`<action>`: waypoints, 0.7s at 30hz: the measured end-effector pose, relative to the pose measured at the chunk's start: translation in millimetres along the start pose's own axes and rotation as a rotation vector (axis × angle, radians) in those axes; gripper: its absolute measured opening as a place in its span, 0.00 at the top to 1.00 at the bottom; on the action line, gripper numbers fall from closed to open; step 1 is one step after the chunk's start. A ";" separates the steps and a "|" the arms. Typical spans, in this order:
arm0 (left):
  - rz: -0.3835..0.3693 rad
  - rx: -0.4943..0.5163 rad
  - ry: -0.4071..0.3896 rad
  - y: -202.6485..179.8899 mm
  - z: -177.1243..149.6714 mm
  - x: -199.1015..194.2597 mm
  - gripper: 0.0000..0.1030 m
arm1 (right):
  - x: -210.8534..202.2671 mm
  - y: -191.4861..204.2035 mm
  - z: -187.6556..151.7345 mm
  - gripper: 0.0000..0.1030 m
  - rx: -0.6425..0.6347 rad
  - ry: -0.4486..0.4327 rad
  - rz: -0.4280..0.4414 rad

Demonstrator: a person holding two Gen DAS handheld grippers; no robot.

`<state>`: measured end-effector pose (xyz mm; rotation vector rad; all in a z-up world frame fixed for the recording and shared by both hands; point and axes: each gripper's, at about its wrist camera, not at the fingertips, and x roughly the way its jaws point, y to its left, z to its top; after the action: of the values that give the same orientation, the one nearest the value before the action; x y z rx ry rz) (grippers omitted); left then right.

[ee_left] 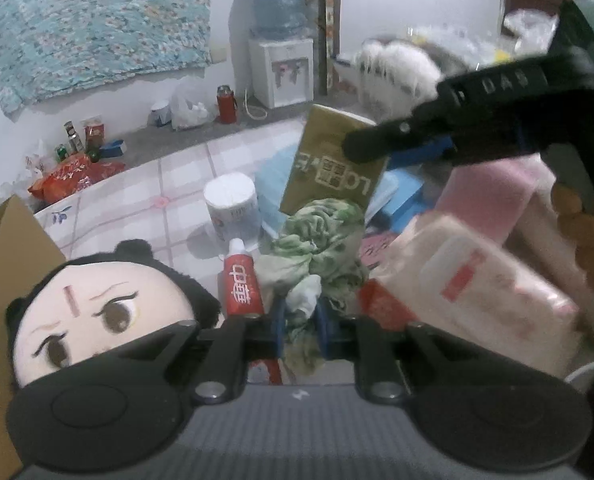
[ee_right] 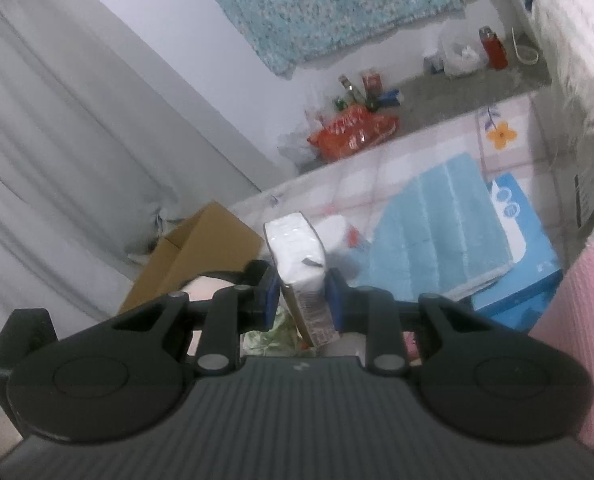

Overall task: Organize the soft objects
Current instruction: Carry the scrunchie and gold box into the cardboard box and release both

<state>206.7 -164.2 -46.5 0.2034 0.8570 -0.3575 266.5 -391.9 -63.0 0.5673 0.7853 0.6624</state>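
Note:
A crumpled green-and-white cloth [ee_left: 317, 240] hangs bunched between the blue pads of my left gripper [ee_left: 302, 330], which is shut on its lower end. A gold tissue pack [ee_left: 333, 168] is lifted above the clutter, and my right gripper [ee_left: 367, 146] reaches in from the upper right and clamps it. In the right wrist view that pack [ee_right: 297, 256] shows its white end, pinched between the pads of the right gripper [ee_right: 301, 300]. A black-haired plush doll head [ee_left: 97, 308] lies at the lower left, next to the cardboard box [ee_left: 9, 260].
On the checked sheet lie a red toothpaste tube [ee_left: 243, 284], a paper roll [ee_left: 231, 204], a blue towel [ee_right: 437, 232], a blue box [ee_right: 525, 240], a pink tissue pack [ee_left: 477, 280] and a pink cloth [ee_right: 585, 320]. A white fluffy plush [ee_left: 397, 68] sits behind. The open cardboard box [ee_right: 201, 252] stands by the curtain.

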 end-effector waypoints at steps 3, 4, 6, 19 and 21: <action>-0.010 -0.032 -0.036 5.2 -3.7 -37.1 0.85 | -19.4 28.5 -1.3 0.77 -0.024 -0.023 -0.008; -0.013 -0.047 -0.058 9.3 -6.4 -54.6 0.85 | -27.5 42.1 -2.5 0.77 -0.039 -0.033 0.000; -0.015 -0.087 -0.101 20.8 -11.5 -88.3 0.85 | -39.2 66.1 -2.7 0.77 -0.065 -0.043 0.016; 0.150 -0.443 -0.385 167.3 -48.7 -239.3 0.85 | 31.7 257.9 32.2 0.77 -0.226 0.089 0.241; 0.162 -0.491 -0.378 195.5 -49.2 -230.2 0.85 | 62.7 278.5 40.3 0.77 -0.240 0.135 0.245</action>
<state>109.7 83.4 105.0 -0.2454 0.5274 -0.0230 241.6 -171.2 120.8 0.4047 0.7549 1.0142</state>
